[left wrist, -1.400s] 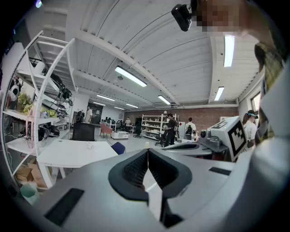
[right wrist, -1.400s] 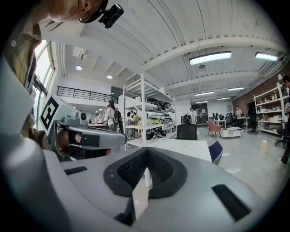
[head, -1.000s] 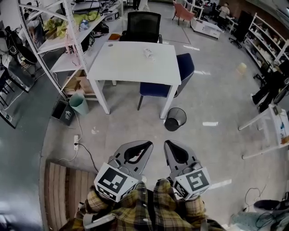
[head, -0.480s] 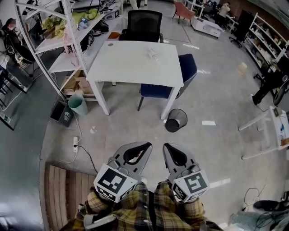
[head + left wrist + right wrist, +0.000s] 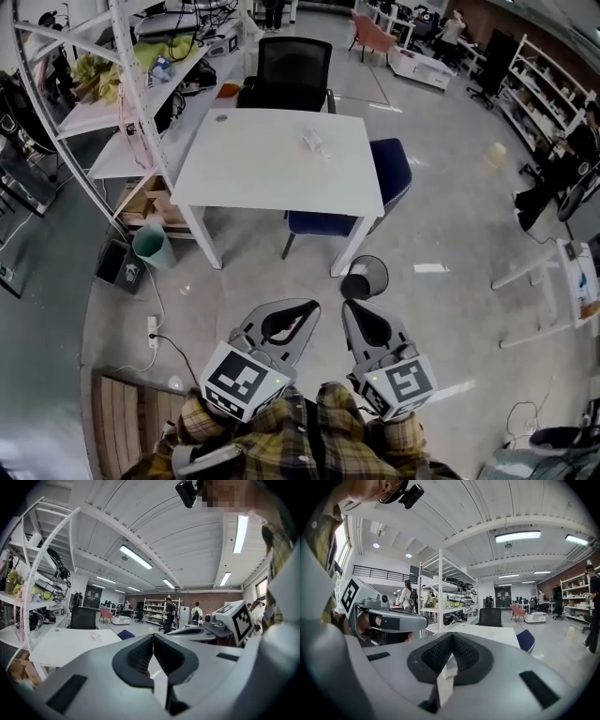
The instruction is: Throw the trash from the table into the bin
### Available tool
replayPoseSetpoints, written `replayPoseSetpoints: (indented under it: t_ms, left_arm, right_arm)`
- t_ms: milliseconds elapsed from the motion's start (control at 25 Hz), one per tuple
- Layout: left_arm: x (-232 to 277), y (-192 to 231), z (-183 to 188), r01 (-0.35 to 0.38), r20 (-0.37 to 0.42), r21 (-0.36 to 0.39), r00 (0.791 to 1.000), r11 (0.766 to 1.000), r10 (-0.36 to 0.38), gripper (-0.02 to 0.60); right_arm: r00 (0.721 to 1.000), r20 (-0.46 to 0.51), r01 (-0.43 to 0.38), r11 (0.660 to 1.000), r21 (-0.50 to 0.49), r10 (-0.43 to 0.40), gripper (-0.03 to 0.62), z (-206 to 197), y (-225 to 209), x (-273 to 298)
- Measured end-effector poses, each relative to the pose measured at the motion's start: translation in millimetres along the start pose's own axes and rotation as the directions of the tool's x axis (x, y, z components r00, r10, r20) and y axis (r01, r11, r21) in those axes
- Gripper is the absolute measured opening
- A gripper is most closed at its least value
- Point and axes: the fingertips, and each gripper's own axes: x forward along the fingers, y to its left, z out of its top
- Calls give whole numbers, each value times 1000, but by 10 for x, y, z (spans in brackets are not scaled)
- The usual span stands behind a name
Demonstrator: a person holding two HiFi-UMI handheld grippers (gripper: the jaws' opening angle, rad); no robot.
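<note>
1. Both grippers are seen closed: the left gripper (image 5: 153, 638) has its jaws pressed together with nothing between them, and so has the right gripper (image 5: 451, 637).
2. They are held side by side, low in the head view, well apart from the white table (image 5: 253, 169).
3. The trash, a crumpled piece of clear plastic (image 5: 314, 141), is seen lying on the table's far half.
4. A black wire-mesh bin (image 5: 367, 262) is stood on the floor just beside the table's near right leg; its contents cannot be made out.
5. A teal bucket (image 5: 152, 251) is placed near the shelving at the left, its contents likewise unclear.
</note>
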Motion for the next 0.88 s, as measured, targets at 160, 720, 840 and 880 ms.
replayPoseSetpoints:
  t_ms: [160, 720, 840, 880]
  left_arm:
    - [119, 483, 64, 1, 2, 5, 1000, 1000, -1, 9]
    - [276, 1677, -1, -25, -10, -53, 1000, 998, 25, 9]
    - [422, 1862, -54, -34, -20, -62, 999, 997, 33, 9]
    - [485, 1931, -60, -39, -24, -62, 999, 997, 37, 9]
  right_arm:
    - [1000, 10, 27, 1000, -4, -27, -2, 125, -160, 459]
    - [992, -57, 114, 993, 39, -112, -2, 43, -540, 1445]
    - [993, -56, 110, 993, 44, -107, -2, 21, -693, 1653]
    - [993, -54, 107, 993, 48, -105, -2, 19, -755, 1734]
